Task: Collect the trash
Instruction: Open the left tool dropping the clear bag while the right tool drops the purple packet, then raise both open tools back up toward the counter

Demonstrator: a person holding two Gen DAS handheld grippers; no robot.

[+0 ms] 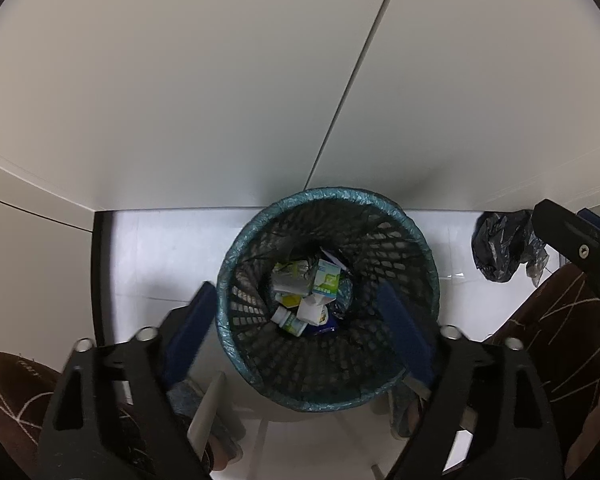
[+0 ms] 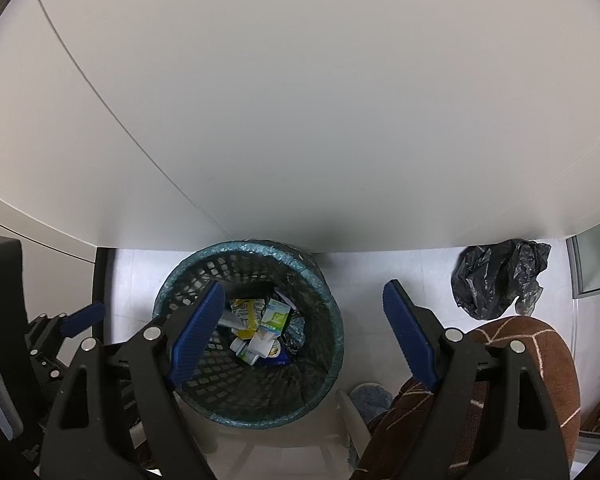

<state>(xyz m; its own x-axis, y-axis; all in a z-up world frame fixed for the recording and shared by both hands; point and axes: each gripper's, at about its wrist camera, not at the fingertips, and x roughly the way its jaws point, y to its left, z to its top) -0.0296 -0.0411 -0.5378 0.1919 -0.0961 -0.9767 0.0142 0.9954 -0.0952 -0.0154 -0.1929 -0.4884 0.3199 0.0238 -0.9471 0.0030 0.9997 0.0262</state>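
Left wrist view looks down into a mesh wastebasket lined with a teal bag, holding cartons and a small bottle. The left gripper straddles its rim, spread and empty. The right gripper, also spread, hangs nearby; a crumpled black bag lies beyond its right finger.
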